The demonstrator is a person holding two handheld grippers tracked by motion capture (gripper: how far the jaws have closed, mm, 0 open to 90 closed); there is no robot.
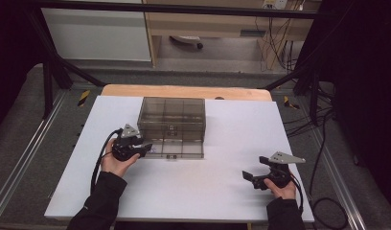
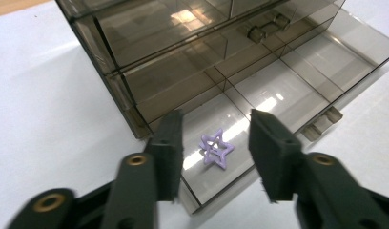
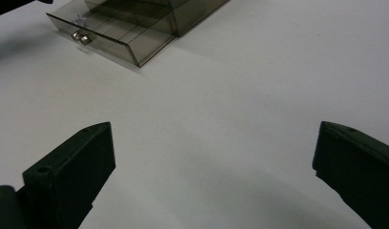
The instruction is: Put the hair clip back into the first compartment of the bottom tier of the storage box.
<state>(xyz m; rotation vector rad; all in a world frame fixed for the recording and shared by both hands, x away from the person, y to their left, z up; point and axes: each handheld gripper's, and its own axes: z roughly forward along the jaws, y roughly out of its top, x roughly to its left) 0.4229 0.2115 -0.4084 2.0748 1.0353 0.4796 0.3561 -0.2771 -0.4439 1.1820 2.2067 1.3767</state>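
At left in the high view, our left hand-held gripper (image 1: 144, 149) hangs over the open drawer (image 1: 184, 149), jaws apart; the star (image 2: 216, 150), small, purple and openwork, lies flat directly below between them. At lower right, our right hand-held gripper (image 1: 247, 176) idles wide open, farther off.

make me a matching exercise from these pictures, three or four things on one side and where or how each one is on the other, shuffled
Column one:
1. purple star
2. bottom drawer
3. left claw
4. right claw

Column two:
a. open over bare white table, nothing between the jaws
b. pulled out of the smoky plastic cabinet
c. lying in the drawer's corner compartment
d. open above the drawer, star seen between the jaws, untouched

Pairs: 1-c, 2-b, 3-d, 4-a
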